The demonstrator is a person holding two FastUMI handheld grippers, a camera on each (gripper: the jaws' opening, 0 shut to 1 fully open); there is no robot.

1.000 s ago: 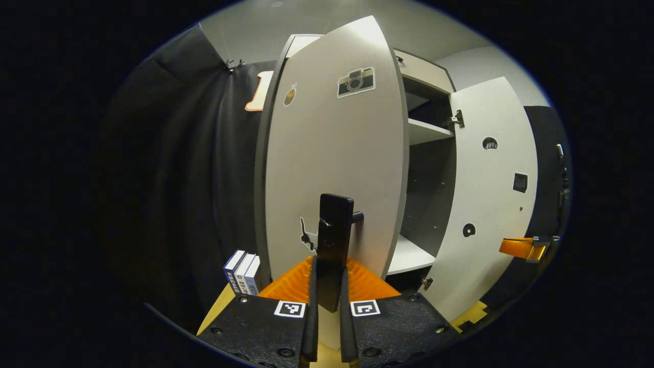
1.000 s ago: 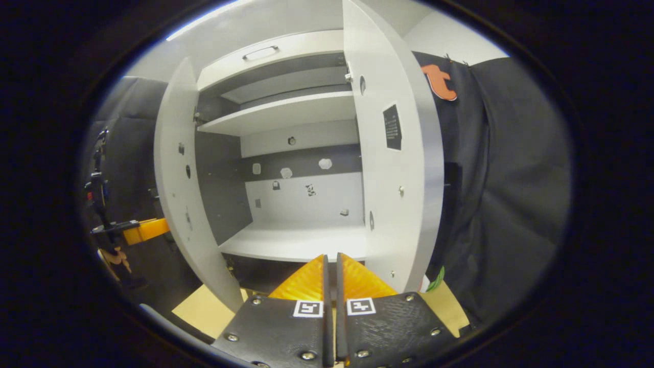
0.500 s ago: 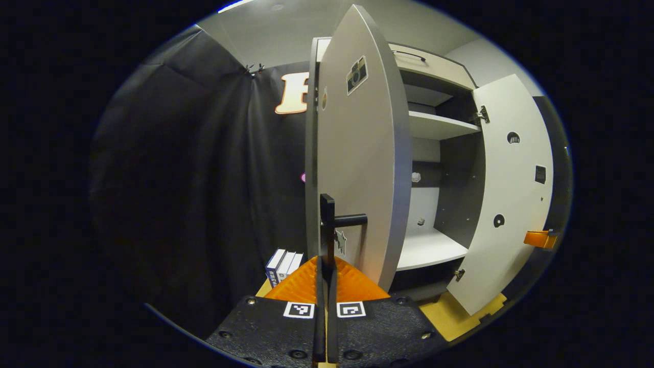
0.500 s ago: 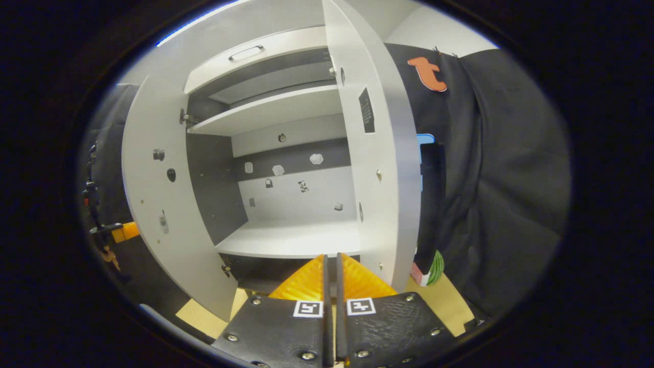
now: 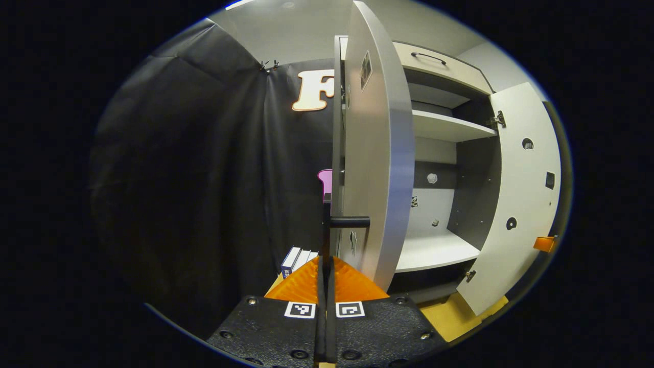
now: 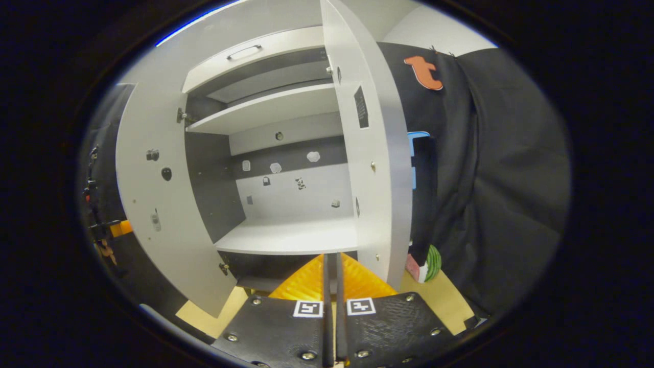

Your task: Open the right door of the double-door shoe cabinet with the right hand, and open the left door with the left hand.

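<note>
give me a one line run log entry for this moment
left door: open | right door: open | left hand-held gripper: shut at handle | right hand-held gripper: shut, free

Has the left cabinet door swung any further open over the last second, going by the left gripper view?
Yes. The left door has swung further outward from the cabinet's upper shelf, turning from showing its front face to nearly edge-on and uncovering more interior.

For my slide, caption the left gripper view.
Left gripper shut beside the left door's black handle; both cabinet doors open.
</note>
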